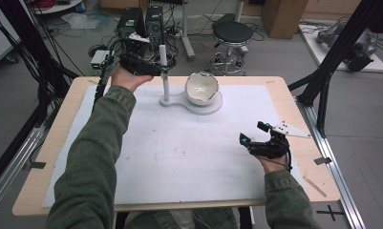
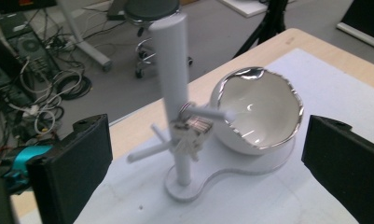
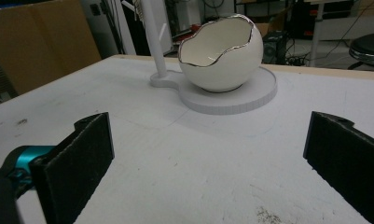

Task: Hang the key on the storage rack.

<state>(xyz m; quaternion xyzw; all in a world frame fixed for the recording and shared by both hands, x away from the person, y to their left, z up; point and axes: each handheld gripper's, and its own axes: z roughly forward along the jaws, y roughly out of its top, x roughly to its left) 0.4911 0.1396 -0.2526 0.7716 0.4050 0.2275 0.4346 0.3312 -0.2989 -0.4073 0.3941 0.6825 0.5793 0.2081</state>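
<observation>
With the jaws of my left gripper (image 2: 208,163) wide apart and the small ring (image 2: 190,122) on the white stand (image 2: 175,93) between them, I should approach slowly, straight and centred.

The right tongs (image 3: 208,158) stood with jaws wide apart above the white worktop (image 3: 175,163), holding nothing. Ahead, an egg-shaped bowl (image 3: 220,51) with a jagged silver rim sat upright on a round white base (image 3: 250,95). A white post (image 3: 152,37) rose beside the bowl from the same base.
</observation>
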